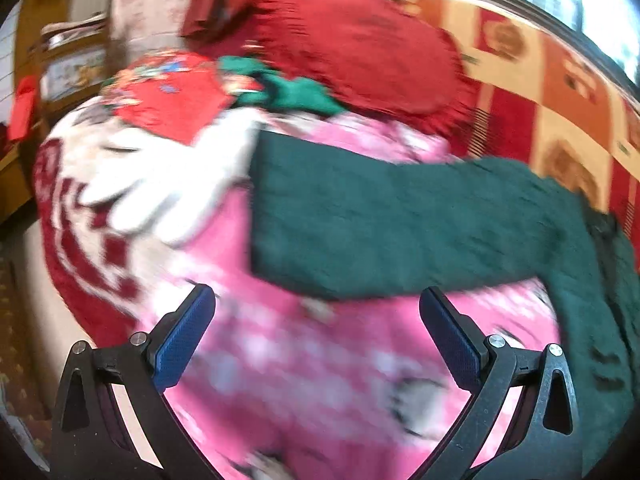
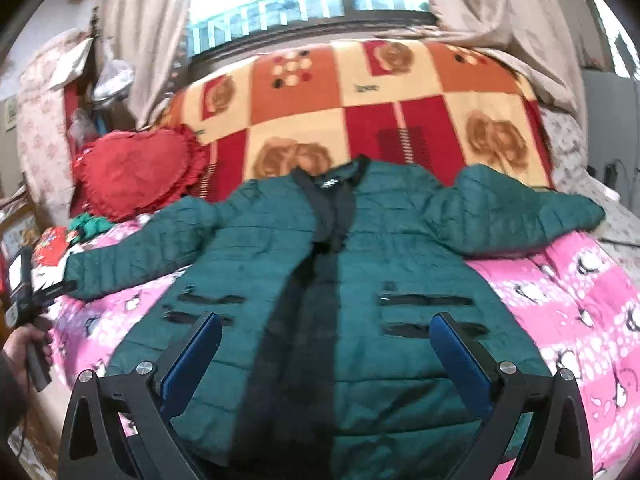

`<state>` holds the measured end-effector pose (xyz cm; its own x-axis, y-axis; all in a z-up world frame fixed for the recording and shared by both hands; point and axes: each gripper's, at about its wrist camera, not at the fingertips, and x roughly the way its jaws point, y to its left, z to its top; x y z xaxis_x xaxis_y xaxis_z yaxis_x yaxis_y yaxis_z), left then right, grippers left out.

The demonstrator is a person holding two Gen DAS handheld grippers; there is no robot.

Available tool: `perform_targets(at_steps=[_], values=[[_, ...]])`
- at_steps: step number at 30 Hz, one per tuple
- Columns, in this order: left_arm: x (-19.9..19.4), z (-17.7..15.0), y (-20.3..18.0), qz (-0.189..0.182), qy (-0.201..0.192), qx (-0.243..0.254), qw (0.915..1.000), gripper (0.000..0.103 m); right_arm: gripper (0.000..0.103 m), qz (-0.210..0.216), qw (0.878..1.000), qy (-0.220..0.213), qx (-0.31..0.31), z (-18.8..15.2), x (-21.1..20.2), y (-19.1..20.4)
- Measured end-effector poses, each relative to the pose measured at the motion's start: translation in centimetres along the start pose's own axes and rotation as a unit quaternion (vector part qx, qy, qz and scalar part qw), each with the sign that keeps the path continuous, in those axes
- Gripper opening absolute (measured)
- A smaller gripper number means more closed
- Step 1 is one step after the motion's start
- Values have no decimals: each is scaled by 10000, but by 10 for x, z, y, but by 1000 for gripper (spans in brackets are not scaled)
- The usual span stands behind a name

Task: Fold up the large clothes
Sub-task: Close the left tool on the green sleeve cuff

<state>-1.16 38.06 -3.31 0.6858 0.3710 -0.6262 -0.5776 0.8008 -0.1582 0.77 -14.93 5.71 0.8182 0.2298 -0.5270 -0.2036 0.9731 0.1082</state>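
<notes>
The soft, puffy green jacket (image 2: 328, 280) lies flat on the bed (image 2: 580, 300); both spread claws, left claw (image 1: 318, 344) and right claw (image 2: 326, 364), should probably pinch its sleeve cuffs.

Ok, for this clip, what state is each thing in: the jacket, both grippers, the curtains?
Green jacket: spread flat on the pink blanket, front up, unzipped, sleeves out, not yet folded.
Left gripper: open, empty, near one sleeve.
Right gripper: open, empty, over the hem.
Curtains: drawn apart.
Heart cushion: lying beside the jacket.
</notes>
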Motion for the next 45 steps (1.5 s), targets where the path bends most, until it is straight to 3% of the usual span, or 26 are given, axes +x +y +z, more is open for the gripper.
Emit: perform_targets(at_steps=[5, 10, 12, 13, 19, 31, 32, 33, 34, 38, 41, 45], values=[[34, 18, 27, -416, 109, -566, 9975, 103, 103, -33, 9989, 154, 442, -3, 6, -28], [44, 35, 20, -652, -62, -643, 9958, 102, 103, 21, 9974, 332, 632, -5, 11, -39], [41, 41, 16, -927, -61, -730, 9930, 83, 103, 28, 9968, 403, 696, -5, 14, -42], [39, 41, 14, -1172, -32, -776, 9901, 79, 103, 23, 9965, 422, 724, -5, 15, -44], [34, 43, 1, -1874, -63, -501, 9810, 76, 103, 58, 9954, 508, 809, -6, 19, -47], [63, 51, -3, -1035, 360, -155, 9939, 76, 103, -11, 9945, 641, 832, -6, 23, -50], [61, 52, -7, -948, 368, -106, 9948, 57, 103, -15, 9943, 658, 844, -5, 23, -51], [58, 53, -10, -782, 346, -39, 9963, 17, 103, -21, 9942, 668, 843, -5, 23, -51], [57, 55, -12, -689, 380, -46, 9969, 8, 103, -46, 9943, 670, 830, -5, 21, -52], [39, 64, -22, -966, 190, -342, 9946, 8, 103, -209, 9948, 632, 773, -4, 14, -57], [23, 70, -46, -1468, 154, -315, 9885, 8, 103, -548, 9921, 774, 821, 1, 15, -69], [-2, 76, -107, -2345, 35, -30, 9721, 8, 103, -731, 9895, 667, 1051, 13, 24, -87]])
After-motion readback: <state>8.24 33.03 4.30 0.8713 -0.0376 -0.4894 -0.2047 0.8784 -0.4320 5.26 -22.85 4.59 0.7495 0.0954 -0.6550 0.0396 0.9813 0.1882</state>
